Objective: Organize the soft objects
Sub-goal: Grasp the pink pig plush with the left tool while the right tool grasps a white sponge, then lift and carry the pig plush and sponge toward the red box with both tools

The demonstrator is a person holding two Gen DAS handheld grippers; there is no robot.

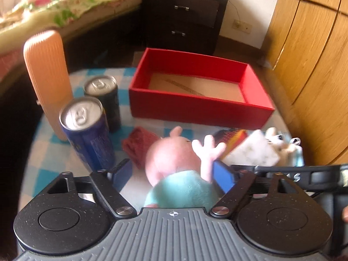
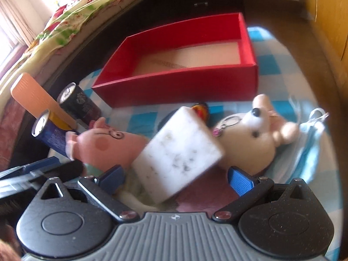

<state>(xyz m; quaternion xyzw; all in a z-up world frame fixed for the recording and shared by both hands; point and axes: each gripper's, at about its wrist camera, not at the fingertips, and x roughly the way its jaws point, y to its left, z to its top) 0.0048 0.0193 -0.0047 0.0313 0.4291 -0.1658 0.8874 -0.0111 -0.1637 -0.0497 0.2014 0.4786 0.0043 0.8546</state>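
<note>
Pig plush sits between my left gripper fingers, jaws wide, no contact yet. Right gripper likewise spread around white sponge. Close low on bodies, then lift over red box near wall at table's far edge.

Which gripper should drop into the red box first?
Left. The left gripper already brackets the pink pig plush, with the red box straight ahead. The right gripper brackets the white sponge, the box further off.

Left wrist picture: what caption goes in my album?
Left gripper open around a pink pig plush, facing the red box.
</note>
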